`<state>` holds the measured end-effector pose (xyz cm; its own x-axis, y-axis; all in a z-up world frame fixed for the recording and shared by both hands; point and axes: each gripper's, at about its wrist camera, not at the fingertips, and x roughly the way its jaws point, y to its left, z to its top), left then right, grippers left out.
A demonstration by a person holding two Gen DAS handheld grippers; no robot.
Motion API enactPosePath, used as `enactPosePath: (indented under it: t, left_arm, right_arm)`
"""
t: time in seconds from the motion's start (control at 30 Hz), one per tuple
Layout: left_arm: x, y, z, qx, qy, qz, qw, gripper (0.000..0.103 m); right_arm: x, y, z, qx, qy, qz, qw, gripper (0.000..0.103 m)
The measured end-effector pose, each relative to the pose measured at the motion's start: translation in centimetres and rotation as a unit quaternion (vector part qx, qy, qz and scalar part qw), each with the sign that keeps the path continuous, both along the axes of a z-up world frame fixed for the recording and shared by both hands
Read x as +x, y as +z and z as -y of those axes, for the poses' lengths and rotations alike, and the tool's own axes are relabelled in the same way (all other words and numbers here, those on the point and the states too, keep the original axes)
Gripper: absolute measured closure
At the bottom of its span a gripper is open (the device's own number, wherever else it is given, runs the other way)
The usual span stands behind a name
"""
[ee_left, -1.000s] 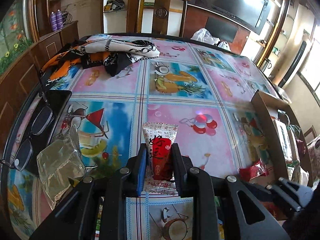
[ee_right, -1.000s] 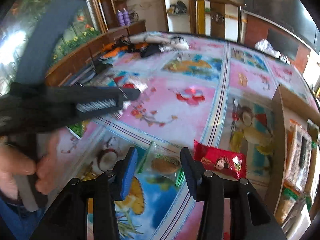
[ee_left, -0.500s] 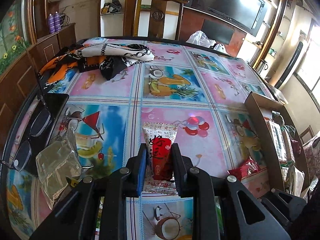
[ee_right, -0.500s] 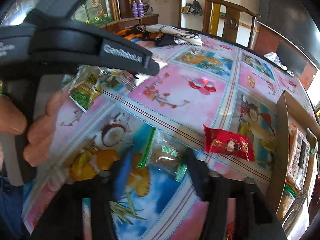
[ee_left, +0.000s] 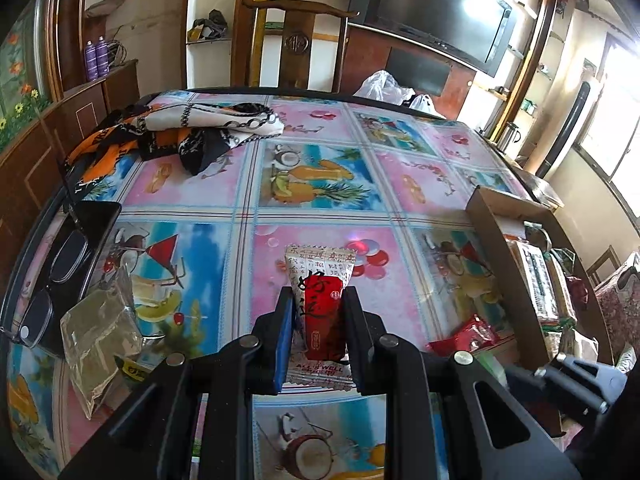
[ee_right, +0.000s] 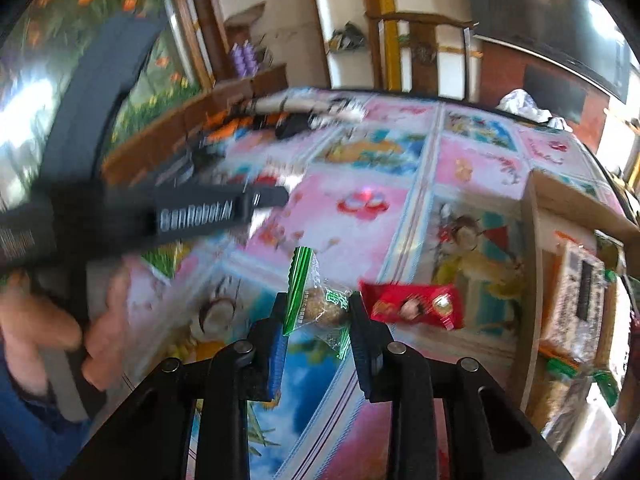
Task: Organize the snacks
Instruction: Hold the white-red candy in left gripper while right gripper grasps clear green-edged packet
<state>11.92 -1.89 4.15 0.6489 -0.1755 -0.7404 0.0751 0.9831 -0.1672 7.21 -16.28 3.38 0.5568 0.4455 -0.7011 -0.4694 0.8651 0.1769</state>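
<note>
Left wrist view: the left gripper [ee_left: 316, 300] is clenched on a red-and-white snack packet [ee_left: 322, 300], held above the patterned tablecloth [ee_left: 320, 184]; a red snack packet [ee_left: 466, 336] lies to the right, near the cardboard box [ee_left: 486, 216]; a clear bag [ee_left: 98, 336] and glasses [ee_left: 52, 280] lie to the left. Right wrist view: the right gripper [ee_right: 316, 308], whose jaws have just been closing, grasps a green-edged clear cookie packet [ee_right: 320, 304] between its pads; the red snack packet [ee_right: 414, 306] lies just to its right, before the cardboard box [ee_right: 532, 264] holding snacks; a hand [ee_right: 52, 336] appears blurred at left
</note>
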Motion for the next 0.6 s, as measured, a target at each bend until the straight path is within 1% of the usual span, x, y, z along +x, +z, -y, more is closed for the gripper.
enactPosePath:
  t: [0.1,0.13,0.23,0.37,0.53,0.6]
  left_arm:
    - [-0.2,0.1,0.5,-0.006,-0.002,0.008,0.9999,0.08]
    - [-0.3,0.1,1.0,-0.002,-0.001,0.015,0.9999,0.08]
    - [-0.8,0.1,2.3,0.002,-0.002,0.031,0.9995,0.08]
    - [-1.8,0.2,4.5,0.031,-0.008,0.059,0.9978,0.08]
    - [-2.8,0.7,6.0,0.066,-0.008,0.097,0.9931,0.08]
    - [-3.1,0.9,6.3,0.073,-0.007,0.105,0.9918,0.08]
  right_arm:
    - [0.4,0.9,1.4,0.028,-0.025,0.01,0.999,0.072]
    - [0.5,1.2,1.9,0.036,-0.034,0.013,0.999,0.072]
    - [1.2,1.7,3.7,0.061,-0.075,0.02,0.995,0.072]
    - [1.7,2.1,5.6,0.076,-0.114,0.023,0.99,0.072]
    - [2.0,2.2,6.4,0.085,-0.125,0.018,0.988,0.072]
    - [1.9,2.2,6.4,0.085,-0.126,0.02,0.988,0.072]
